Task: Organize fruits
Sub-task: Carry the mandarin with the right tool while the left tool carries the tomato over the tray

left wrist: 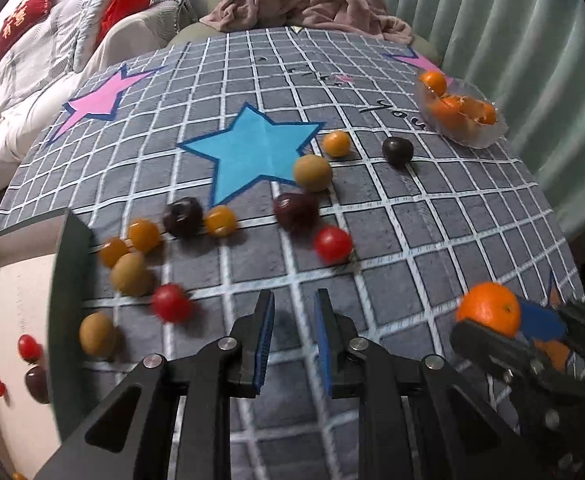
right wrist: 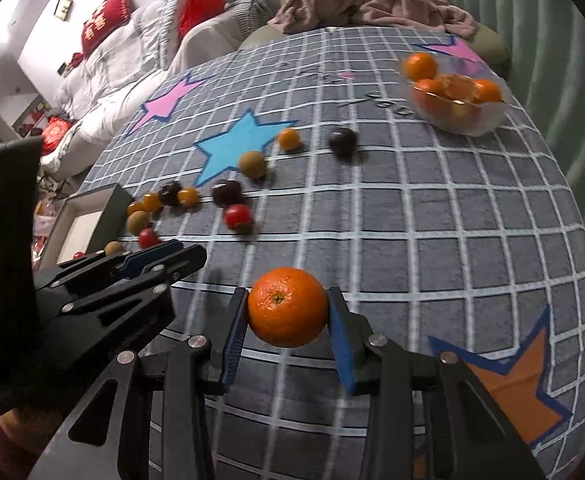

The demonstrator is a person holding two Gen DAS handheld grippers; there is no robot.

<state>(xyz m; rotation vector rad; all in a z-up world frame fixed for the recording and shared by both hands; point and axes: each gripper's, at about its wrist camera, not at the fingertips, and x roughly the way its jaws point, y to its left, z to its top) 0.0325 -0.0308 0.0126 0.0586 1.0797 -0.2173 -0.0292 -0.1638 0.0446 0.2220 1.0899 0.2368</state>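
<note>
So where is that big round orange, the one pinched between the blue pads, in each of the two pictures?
Left wrist view: the big round orange sits low on the right, held in the right gripper.
Right wrist view: the same orange is at bottom centre, between the blue pads.
Shared landmark: the clear glass bowl of oranges, far right on the cloth in both.

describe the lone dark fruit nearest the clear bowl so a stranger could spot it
Start at the clear bowl of oranges at the far right of the grid cloth. Just left of it, toward the blue star, sits one dark plum. It lies apart from the other small fruits, with a yellow-orange fruit to its left.
</note>
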